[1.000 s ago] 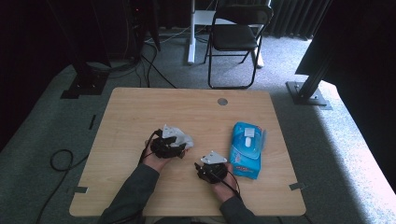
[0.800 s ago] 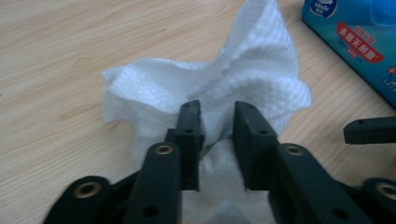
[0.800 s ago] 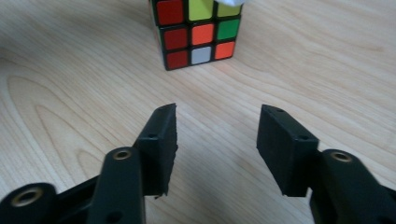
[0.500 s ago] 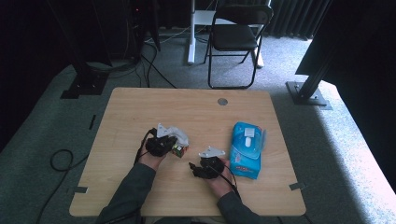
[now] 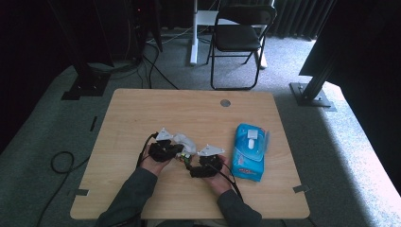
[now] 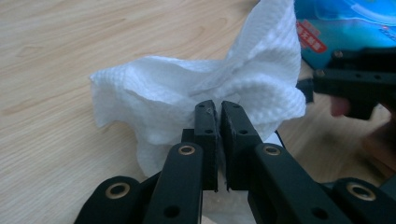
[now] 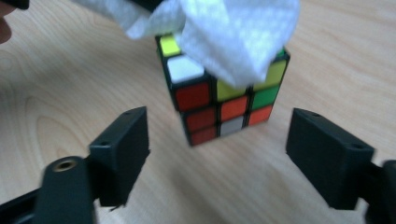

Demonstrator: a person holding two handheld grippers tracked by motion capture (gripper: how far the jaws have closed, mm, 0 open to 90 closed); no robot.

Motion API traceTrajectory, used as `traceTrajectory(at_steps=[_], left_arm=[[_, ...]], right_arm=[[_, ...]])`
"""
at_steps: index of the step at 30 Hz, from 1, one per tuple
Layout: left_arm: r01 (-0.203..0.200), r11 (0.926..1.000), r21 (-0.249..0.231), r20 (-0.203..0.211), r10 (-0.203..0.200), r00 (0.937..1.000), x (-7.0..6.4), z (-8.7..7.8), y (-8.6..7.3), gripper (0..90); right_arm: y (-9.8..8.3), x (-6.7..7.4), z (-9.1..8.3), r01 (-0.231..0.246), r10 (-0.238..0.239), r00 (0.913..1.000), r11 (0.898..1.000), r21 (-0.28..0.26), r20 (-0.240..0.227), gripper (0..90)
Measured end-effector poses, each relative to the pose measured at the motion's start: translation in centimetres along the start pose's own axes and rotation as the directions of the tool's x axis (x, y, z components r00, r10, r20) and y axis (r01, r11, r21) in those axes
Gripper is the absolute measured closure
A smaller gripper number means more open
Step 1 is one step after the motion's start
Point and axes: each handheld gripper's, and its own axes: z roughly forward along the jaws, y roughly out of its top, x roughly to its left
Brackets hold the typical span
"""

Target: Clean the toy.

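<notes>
Presently, all places reckoned from the puzzle cube.

Landmark: small six-coloured plastic puzzle cube (image 7: 224, 100), standing on the pale wooden table (image 5: 142, 113), near the table's front edge in the high view, between the two grippers.

Left gripper (image 6: 217, 109): black two-jaw tongs held in the person's left hand (image 5: 153, 163), just left of the cube. Jaws have just been closing and now stand pressed nearly together, clamped on the tissue.

Tissue: crumpled white embossed paper tissue (image 6: 196, 88), pinched in the left gripper's jaws. It hangs over the cube's top and drapes part of the cube's upper face, as the right gripper view shows.

Right gripper (image 7: 217, 161): black two-jaw tongs held in the person's right hand (image 5: 215, 177), just right of the cube and a little nearer the person. Jaws have just been opening and stand wide apart, one on each side of the cube with clear gaps; they hold nothing.

Wipes pack: flat blue plastic packet of wet wipes with a white flip lid (image 5: 250, 149), lying on the table to the right of the cube, beyond the right gripper.

Chair: black folding chair (image 5: 239, 38), on the grey carpet well beyond the cube, past the table's far edge.
</notes>
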Motion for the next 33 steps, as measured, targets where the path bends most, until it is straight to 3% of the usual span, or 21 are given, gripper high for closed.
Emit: traceTrajectory(at_steps=[4, 7, 10, 16, 20, 23, 27, 33], left_arm=[[-0.008, 0.9999, 0.008, 0.028, 0.007, 0.9996, 0.0, 0.0, 0.1, 86.2], [-0.02, 0.9997, 0.017, 0.027, 0.02, 0.9994, 0.0, 0.0, 0.2, 86.2], [-0.03, 0.9994, 0.018, 0.019, 0.03, 0.9994, -0.1, 0.0, 0.2, 86.1], [-0.031, 0.9995, 0.013, 0.01, 0.03, 0.9995, -0.2, 0.1, 0.3, 85.9], [-0.034, 0.9993, 0.011, -0.025, 0.035, 0.9991, -0.2, 0.1, 0.3, 85.4], [-0.031, 0.9995, 0.01, -0.029, 0.031, 0.9991, -0.1, 0.0, 0.2, 85.5], [-0.058, 0.998, 0.025, -0.053, 0.06, 0.9968, -0.5, 0.0, 0.4, 85.3], [-0.059, 0.9981, 0.021, -0.039, 0.059, 0.9975, -0.7, 0.1, 0.3, 85.4]], right_arm=[[0.2, -0.4, 0.5, 0.007, -0.007, 0.9999, 1.0, -0.008, -0.01, 17.0], [0.3, -0.5, 1.1, 0.025, -0.025, 0.9995, 1.0, -0.001, -0.02, 19.0], [0.3, -0.5, 1.4, 0.03, -0.03, 0.999, 1.0, 0.001, -0.032, 28.6], [0.1, -0.4, 0.9, 0.03, -0.03, 0.9995, 0.999, -0.026, -0.012, 32.4], [0.0, -0.1, 0.8, 0.049, -0.049, 0.9988, 0.998, -0.032, -0.001, 33.8], [-0.2, 0.2, 0.7, 0.062, -0.062, 0.9981, 0.997, -0.036, 0.001, 34.0], [-0.2, -0.1, 0.8, 0.043, -0.044, 0.9989, 0.998, -0.037, -0.019, 33.2], [0.0, 0.0, 1.0, 0.062, -0.062, 0.998, 0.998, -0.031, -0.012, 33.3]])
